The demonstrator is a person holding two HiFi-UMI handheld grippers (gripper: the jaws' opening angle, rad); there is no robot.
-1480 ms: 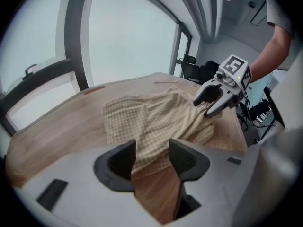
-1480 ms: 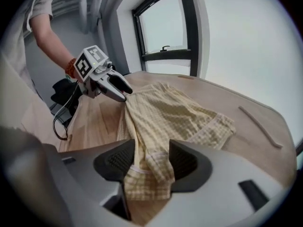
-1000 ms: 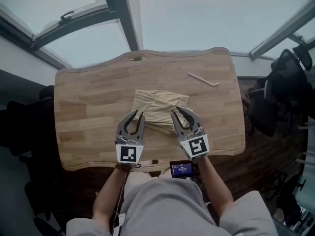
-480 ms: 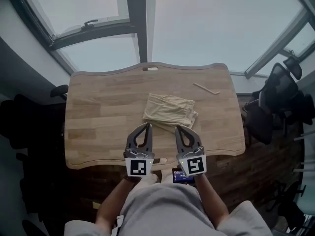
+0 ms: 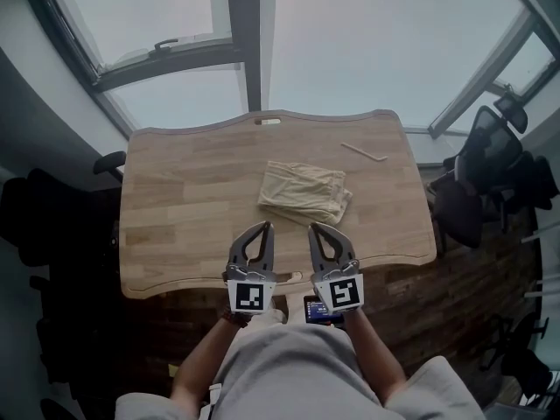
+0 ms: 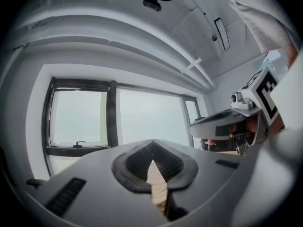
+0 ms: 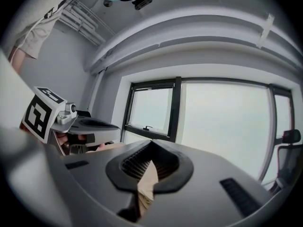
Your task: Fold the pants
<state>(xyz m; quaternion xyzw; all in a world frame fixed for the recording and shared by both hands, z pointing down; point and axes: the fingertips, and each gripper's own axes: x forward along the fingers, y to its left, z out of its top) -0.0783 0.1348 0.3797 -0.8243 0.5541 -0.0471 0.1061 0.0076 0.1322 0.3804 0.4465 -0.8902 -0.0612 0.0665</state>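
1. Head view. A wooden desk [image 5: 175, 191] with a wavy edge stands below a row of windows [image 5: 367, 42].
   - The pants [image 5: 304, 192], beige, lie folded into a compact bundle a little right of the desk's middle. Nothing touches them.
   - A thin pale stick [image 5: 365, 151] lies apart from the pants, towards the far right corner.
   - The left tongs [image 5: 266, 227] and the right tongs [image 5: 312, 227] are held side by side over the near edge of the desk. They are short of the pants and clear of them.
   - Each pair is drawn together at the tips and carries nothing.
   - Each bears a marker cube at its rear, by the person's hand.
   - A small device with a lit screen [image 5: 318, 308] shows below the right tongs, in front of the person's lap.
   - A dark office chair [image 5: 490, 160] stands off the desk's right end.

2. Left gripper view. The left tongs [image 6: 152, 161] point level towards the windows.
   - The ribbed pads meet at the tip, with no cloth between them.
   - A sliver of tan surface shows through the narrow slit behind the tip. It cannot be told whether this is desk or cloth.
   - The right tongs [image 6: 215, 126] appear alongside at the right, with their cube above them.

3. Right gripper view. The right tongs [image 7: 150, 161] also point level at the windows.
   - They are closed tip to tip and empty, with the same tan sliver in the slit.
   - The left tongs [image 7: 87, 125] show at the left.
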